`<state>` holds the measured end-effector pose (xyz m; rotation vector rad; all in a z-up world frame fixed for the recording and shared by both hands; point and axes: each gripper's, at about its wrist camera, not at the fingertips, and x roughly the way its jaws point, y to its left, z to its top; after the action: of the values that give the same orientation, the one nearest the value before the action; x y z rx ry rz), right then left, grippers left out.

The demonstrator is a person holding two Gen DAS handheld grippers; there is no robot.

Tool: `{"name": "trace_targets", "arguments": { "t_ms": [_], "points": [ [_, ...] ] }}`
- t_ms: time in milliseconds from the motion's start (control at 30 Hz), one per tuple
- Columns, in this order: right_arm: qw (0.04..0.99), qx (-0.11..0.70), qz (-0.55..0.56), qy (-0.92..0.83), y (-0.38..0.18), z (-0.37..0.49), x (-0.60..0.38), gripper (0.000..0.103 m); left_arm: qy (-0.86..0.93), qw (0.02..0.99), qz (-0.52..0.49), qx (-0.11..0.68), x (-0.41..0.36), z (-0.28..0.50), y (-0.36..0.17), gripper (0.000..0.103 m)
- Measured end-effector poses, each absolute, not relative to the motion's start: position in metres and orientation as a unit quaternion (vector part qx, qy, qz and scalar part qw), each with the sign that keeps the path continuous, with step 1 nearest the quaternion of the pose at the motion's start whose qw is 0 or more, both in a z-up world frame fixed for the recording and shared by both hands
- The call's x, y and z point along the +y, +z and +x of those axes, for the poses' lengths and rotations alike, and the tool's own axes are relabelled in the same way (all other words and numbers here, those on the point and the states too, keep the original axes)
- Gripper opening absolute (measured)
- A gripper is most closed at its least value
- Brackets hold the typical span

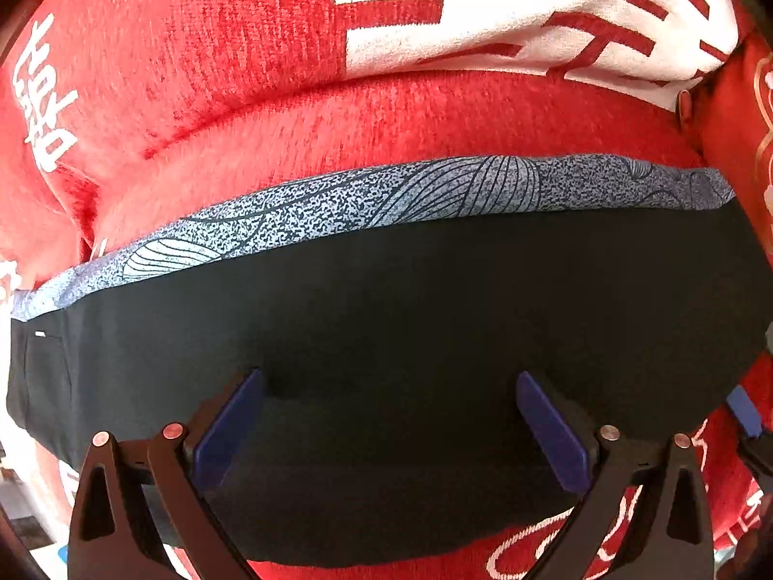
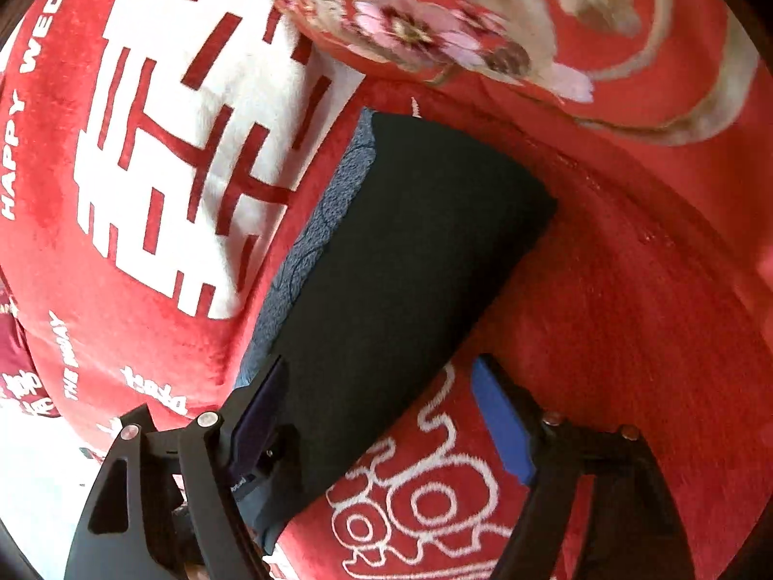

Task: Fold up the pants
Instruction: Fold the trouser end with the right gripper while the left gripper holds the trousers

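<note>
The black pants (image 1: 410, 314) lie folded flat on a red blanket (image 1: 386, 121), with a blue-grey patterned inner layer (image 1: 386, 193) showing along the far edge. My left gripper (image 1: 389, 386) is open, its blue pads (image 1: 227, 425) spread over the near part of the black cloth, holding nothing. In the right wrist view the pants (image 2: 401, 251) form a compact dark rectangle, with the patterned edge (image 2: 319, 237) on their left. My right gripper (image 2: 381, 382) is open over the pants' near corner, its left finger (image 2: 261, 411) over the cloth and its right finger (image 2: 502, 420) over the blanket.
The red plush blanket (image 2: 604, 314) bears large white characters (image 2: 193, 145) and white lettering. A red floral pillow or quilt (image 2: 483, 24) lies beyond the pants in the right view. A pale floor area (image 2: 38, 483) shows at lower left.
</note>
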<state>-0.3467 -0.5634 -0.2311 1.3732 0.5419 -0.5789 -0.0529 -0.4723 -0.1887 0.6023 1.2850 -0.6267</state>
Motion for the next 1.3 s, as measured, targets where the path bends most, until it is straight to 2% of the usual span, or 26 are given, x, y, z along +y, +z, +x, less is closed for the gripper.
{"name": "trace_targets", "arguments": {
  "t_ms": [267, 433, 500, 533, 567, 633, 767, 933, 1167, 1300],
  "points": [
    [0.724, 0.193, 0.614, -0.249, -0.236, -0.344, -0.573, 0.082, -0.285, 0.719, 0.268, 0.574, -0.472, -0.054, -0.191, 0.103],
    [0.732, 0.196, 0.600, -0.256, -0.234, -0.326, -0.582, 0.080, -0.287, 0.720, 0.265, 0.574, -0.471, -0.054, -0.191, 0.103],
    [0.719, 0.209, 0.608, -0.263, -0.234, -0.322, -0.586, 0.064, -0.285, 0.718, 0.273, 0.573, -0.471, -0.053, -0.188, 0.103],
    [0.710, 0.225, 0.610, -0.271, -0.236, -0.321, -0.588, 0.038, -0.285, 0.719, 0.276, 0.570, -0.473, -0.053, -0.186, 0.102],
    [0.703, 0.237, 0.612, -0.274, -0.238, -0.321, -0.590, 0.019, -0.287, 0.721, 0.275, 0.567, -0.473, -0.055, -0.181, 0.091],
    [0.702, 0.238, 0.618, -0.260, -0.237, -0.322, -0.591, 0.016, -0.307, 0.716, 0.266, 0.568, -0.474, -0.060, -0.171, 0.083],
    [0.719, 0.240, 0.604, -0.248, -0.220, -0.321, -0.586, 0.015, -0.346, 0.718, 0.256, 0.548, -0.481, -0.076, -0.159, 0.083],
    [0.744, 0.253, 0.574, -0.231, -0.191, -0.308, -0.577, 0.015, -0.354, 0.732, 0.223, 0.537, -0.477, -0.092, -0.186, 0.085],
    [0.800, 0.302, 0.466, -0.226, -0.145, -0.268, -0.547, 0.015, -0.385, 0.737, 0.198, 0.519, -0.467, -0.095, -0.183, 0.085],
    [0.822, 0.324, 0.413, -0.219, -0.123, -0.244, -0.524, 0.015, -0.406, 0.706, 0.179, 0.551, -0.456, -0.079, -0.174, 0.085]
  ]
}}
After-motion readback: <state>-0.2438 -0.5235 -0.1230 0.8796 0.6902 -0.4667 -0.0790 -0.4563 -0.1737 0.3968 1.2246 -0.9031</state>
